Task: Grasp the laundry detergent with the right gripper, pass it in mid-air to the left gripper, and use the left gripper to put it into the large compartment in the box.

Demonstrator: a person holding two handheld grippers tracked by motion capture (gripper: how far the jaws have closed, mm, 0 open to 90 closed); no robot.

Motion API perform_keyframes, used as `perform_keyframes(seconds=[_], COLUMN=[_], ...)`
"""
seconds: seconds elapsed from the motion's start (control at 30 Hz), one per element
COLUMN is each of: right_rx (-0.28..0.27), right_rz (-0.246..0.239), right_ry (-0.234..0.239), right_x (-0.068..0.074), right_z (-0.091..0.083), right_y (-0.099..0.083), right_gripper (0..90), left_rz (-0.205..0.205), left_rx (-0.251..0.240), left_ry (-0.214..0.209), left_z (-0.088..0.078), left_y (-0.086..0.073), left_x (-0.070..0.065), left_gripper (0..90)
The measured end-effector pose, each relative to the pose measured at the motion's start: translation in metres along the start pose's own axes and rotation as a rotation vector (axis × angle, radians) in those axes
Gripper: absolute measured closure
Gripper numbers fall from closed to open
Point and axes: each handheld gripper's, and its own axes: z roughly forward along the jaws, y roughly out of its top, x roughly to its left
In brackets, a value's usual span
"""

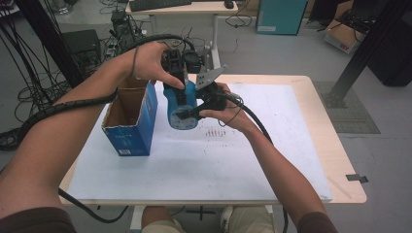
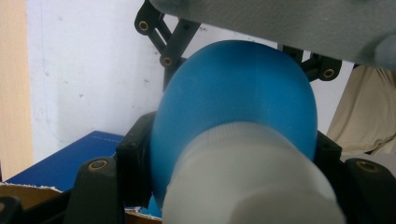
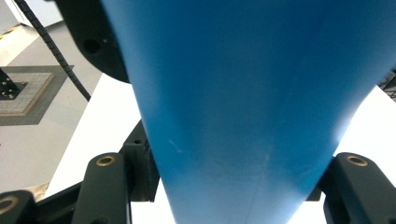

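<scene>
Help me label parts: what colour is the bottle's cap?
White; the cap on the blue bottle shows best in the left gripper view.

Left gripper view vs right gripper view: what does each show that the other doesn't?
Left gripper view: the bottle's white cap, a corner of the blue carton and the other claw's black links behind the bottle. Right gripper view: grey floor with a dark floor plate past the table edge, and a spiral-wrapped cable. Both: the blue bottle clamped between black jaws, over the white table sheet.

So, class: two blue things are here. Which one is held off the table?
The blue bottle with the white cap, gripped by the left gripper and right gripper; the open blue box stands on the table.
</scene>
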Motion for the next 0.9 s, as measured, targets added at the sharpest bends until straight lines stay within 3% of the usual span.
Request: perform_keyframes(seconds=[0.17, 0.27, 0.33, 0.37, 0.63, 0.9], right_rx=[0.001, -0.003, 0.005, 0.006, 0.037, 0.112], right_rz=[0.002, 0.017, 0.051, 0.081, 0.181, 0.168], right_ry=[0.003, 0.002, 0.008, -0.007, -0.035, -0.114], right_x=[-0.001, -0.001, -0.002, -0.001, -0.003, 0.007], right_z=[0.0, -0.001, -0.002, -0.003, -0.011, -0.016], right_y=[-0.001, -0.002, -0.004, -0.005, -0.017, -0.027], right_gripper=[38.8, 32.4, 26.9, 24.5, 2.9, 0.1], left_rz=[-0.012, -0.017, -0.029, -0.04, -0.079, -0.139], left_rx=[0.002, 0.009, -0.023, -0.025, 0.0, 0.013], left_ry=[-0.003, -0.008, 0.006, -0.007, 0.003, 0.01], left_z=[-0.001, 0.0, 0.002, 0.002, -0.001, -0.008], left_y=[-0.001, -0.002, -0.003, -0.004, -0.006, -0.004], left_x=[0.0, 0.001, 0.001, 0.001, 0.005, 0.008], left_gripper=[36.0, 36.1, 36.0, 36.0, 36.0, 36.0])
